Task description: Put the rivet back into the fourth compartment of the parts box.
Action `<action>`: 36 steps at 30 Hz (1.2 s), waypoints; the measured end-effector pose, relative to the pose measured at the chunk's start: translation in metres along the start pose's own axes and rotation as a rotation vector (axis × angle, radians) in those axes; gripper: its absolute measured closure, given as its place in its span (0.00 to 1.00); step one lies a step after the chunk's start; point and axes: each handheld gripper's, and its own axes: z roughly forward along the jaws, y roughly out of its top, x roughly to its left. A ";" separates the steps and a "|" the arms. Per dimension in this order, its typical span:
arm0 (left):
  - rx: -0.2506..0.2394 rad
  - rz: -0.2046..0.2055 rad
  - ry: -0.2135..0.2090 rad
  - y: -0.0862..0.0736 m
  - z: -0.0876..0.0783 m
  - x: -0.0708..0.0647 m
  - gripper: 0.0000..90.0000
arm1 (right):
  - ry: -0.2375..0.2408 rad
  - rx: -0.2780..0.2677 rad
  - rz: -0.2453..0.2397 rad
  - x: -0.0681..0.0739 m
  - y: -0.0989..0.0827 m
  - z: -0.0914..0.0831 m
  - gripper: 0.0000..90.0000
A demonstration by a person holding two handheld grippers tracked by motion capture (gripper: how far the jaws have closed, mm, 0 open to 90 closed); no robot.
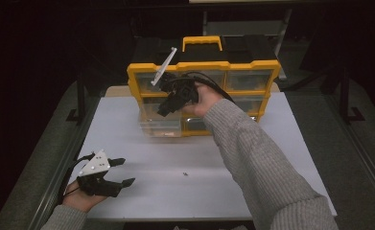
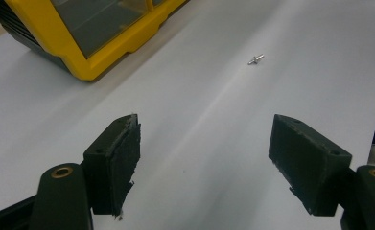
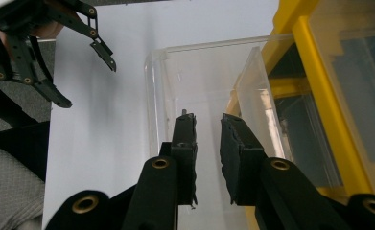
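A yellow organiser (image 1: 203,66) with clear drawers stands at the back of the white table (image 1: 252,158). Its bottom-left clear drawer (image 1: 160,126) is pulled out. My right gripper (image 1: 162,111) points down over that drawer (image 3: 199,81), with a narrow gap between its jaws. A tiny pin-like tip (image 3: 184,112) shows at the end of one pad; the pads do not press on it. My left gripper (image 1: 123,171) rests near the table's front left, open and with nothing between its fingers. A small metal screw (image 1: 185,174) lies on the table ahead of the left gripper (image 2: 204,143).
The organiser's yellow frame (image 3: 319,91) lies beside the drawer, and one of its corners (image 2: 87,67) is near the left gripper. A dark metal rail (image 1: 55,167) runs along the table's left edge. The right sleeve (image 1: 257,158) crosses the table's middle.
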 end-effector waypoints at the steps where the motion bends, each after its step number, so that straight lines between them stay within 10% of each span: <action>1: -0.002 -0.003 0.000 0.000 0.000 0.000 0.29 | -0.003 -0.002 -0.002 0.001 -0.001 -0.003 0.83; 20: 0.006 0.001 0.003 0.001 0.002 -0.002 0.29 | -0.038 -0.112 0.059 0.024 -0.075 -0.057 0.70; 36: 0.007 0.005 0.009 0.001 0.001 -0.002 0.29 | -0.020 -0.085 0.119 0.039 -0.131 -0.015 0.59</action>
